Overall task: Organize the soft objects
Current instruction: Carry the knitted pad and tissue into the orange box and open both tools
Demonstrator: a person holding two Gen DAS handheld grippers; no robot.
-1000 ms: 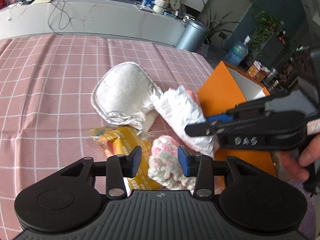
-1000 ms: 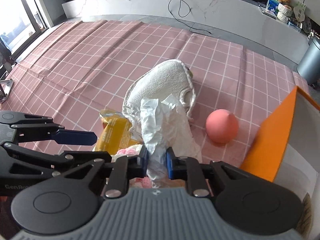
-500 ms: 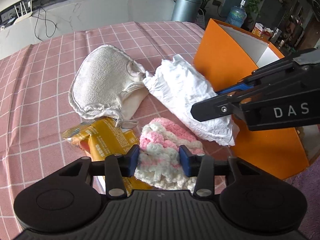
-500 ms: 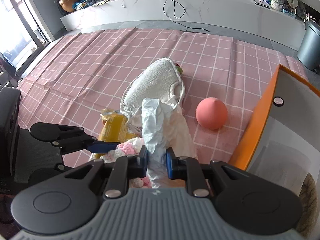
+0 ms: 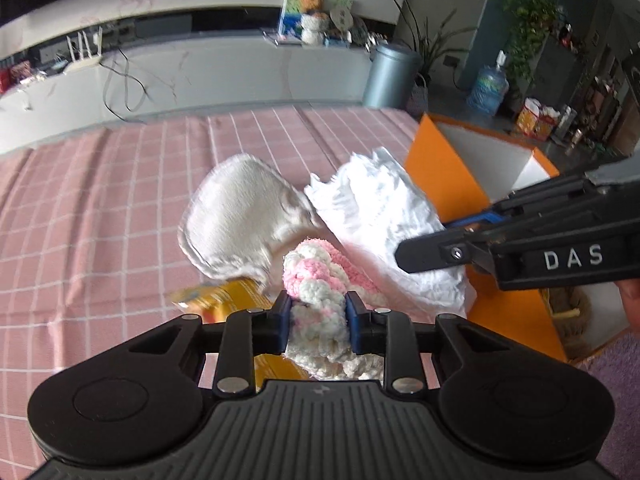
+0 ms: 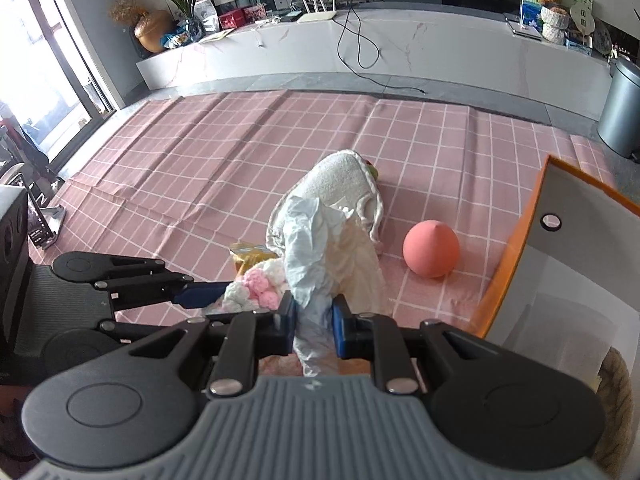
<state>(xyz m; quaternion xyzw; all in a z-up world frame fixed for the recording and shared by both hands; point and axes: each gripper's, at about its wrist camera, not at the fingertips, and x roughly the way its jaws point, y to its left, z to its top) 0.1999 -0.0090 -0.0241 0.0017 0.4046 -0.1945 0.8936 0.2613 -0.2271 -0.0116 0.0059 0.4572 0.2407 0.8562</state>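
Left gripper (image 5: 317,315), jaws just closing, squeezes the pink-white crochet piece (image 5: 320,276) beside the orange box (image 5: 444,176). Right gripper (image 6: 314,322), marked "DAS", pinches the white diaper (image 6: 320,248) just beside it.

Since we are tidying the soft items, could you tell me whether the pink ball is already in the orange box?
Out. The pink ball lies on the checked cloth, apart from the orange box.
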